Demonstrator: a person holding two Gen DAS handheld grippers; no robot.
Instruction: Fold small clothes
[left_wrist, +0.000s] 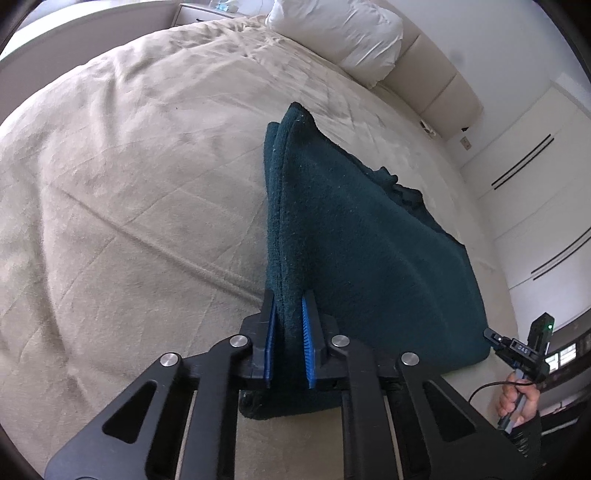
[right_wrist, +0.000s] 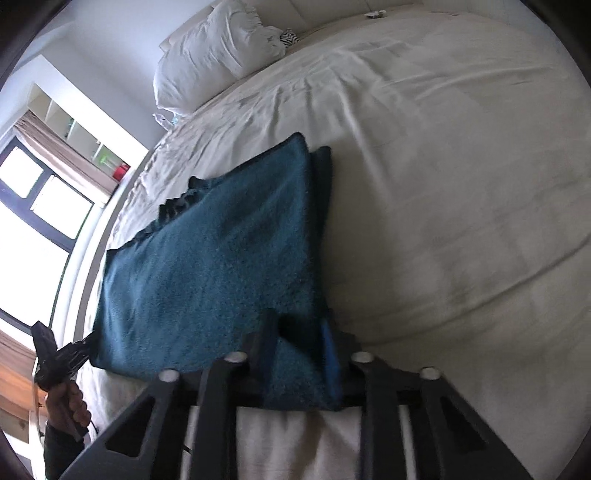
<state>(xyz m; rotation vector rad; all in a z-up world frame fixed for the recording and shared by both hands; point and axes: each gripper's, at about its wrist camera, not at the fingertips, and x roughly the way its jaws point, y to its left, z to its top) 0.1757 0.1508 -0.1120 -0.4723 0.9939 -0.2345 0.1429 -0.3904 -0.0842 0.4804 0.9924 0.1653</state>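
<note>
The left gripper (left_wrist: 290, 339) is closed on the near left corner of the dark green cloth (left_wrist: 369, 258). The right gripper (right_wrist: 301, 354) pinches the near right corner. I think this prepares lifting the near edge for a fold. The cloth lies on the bed (left_wrist: 129, 184); a pillow (left_wrist: 340, 33) is far away, nothing blocks.

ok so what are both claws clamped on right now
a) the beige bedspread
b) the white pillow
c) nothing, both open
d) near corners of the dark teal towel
d: the left claw and the right claw each pinch a near corner of the dark teal towel.
</note>
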